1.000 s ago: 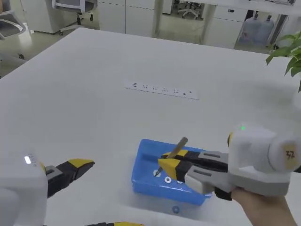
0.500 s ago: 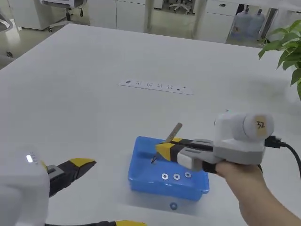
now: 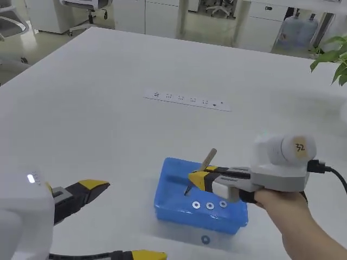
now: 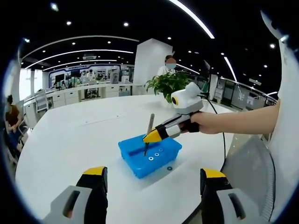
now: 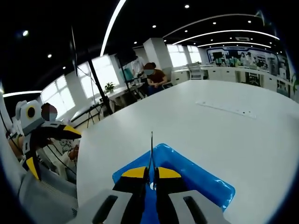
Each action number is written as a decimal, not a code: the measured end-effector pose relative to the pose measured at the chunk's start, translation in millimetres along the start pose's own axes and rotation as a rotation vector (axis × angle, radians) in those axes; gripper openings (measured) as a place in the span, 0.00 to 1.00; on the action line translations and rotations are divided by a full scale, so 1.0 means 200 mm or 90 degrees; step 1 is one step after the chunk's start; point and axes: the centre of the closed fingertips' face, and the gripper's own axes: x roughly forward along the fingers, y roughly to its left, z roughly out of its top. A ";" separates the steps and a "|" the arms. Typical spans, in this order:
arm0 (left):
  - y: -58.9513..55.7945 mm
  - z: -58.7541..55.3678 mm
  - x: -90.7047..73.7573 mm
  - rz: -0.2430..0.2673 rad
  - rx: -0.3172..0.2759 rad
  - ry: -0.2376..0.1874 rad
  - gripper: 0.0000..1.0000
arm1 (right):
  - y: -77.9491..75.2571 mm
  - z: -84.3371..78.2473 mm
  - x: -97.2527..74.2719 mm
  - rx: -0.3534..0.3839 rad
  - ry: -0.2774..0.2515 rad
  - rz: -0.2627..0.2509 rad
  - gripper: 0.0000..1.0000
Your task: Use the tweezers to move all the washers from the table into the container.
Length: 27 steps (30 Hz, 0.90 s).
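Nearest, the left gripper hovers low over the table at the near left. Its jaws are spread wide and hold nothing. It seems parked there to keep out of the way, since the task needs one tool only.

Just past it, one washer lies on the table, right beside the front wall of the container and outside it. It is probably the last one to fetch.

Inside the container three washers sit in a short row near the front wall, close together.

Above the container's left half the right gripper reaches in from the right, roughly level, with its jaws pressed together on the tweezers. It pinches them partway along the shaft, so the squeeze also closes the tips. The tweezers slant steeply, handle up and away, tips down just above the container floor and left of the row. Whether the tips carry a washer is too small to tell. Holding the tips inside the walls means a released washer would land in the container.

The hand grips the right gripper from behind, forearm coming up from the near right, wrist about straight.

Farther off, a socket strip sits flush in the table, and a plant stands at the far right.
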 end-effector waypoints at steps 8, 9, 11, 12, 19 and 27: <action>0.00 0.00 0.00 0.000 -0.001 0.001 0.83 | 0.00 -0.02 0.01 0.003 0.006 0.001 0.03; 0.00 0.00 0.00 -0.001 -0.001 0.001 0.82 | 0.00 -0.02 0.01 0.003 0.006 0.002 0.03; 0.01 0.00 0.00 -0.001 0.001 0.003 0.82 | 0.00 -0.02 0.02 0.003 0.008 0.003 0.03; 0.01 0.00 0.00 -0.001 0.001 0.004 0.82 | 0.00 -0.02 0.02 0.002 0.008 0.003 0.03; 0.00 0.00 0.01 -0.008 0.002 0.003 0.82 | 0.01 -0.04 0.02 0.002 0.015 0.007 0.03; 0.00 0.00 0.02 -0.010 0.003 0.007 0.82 | 0.00 -0.03 0.02 0.002 0.014 0.006 0.03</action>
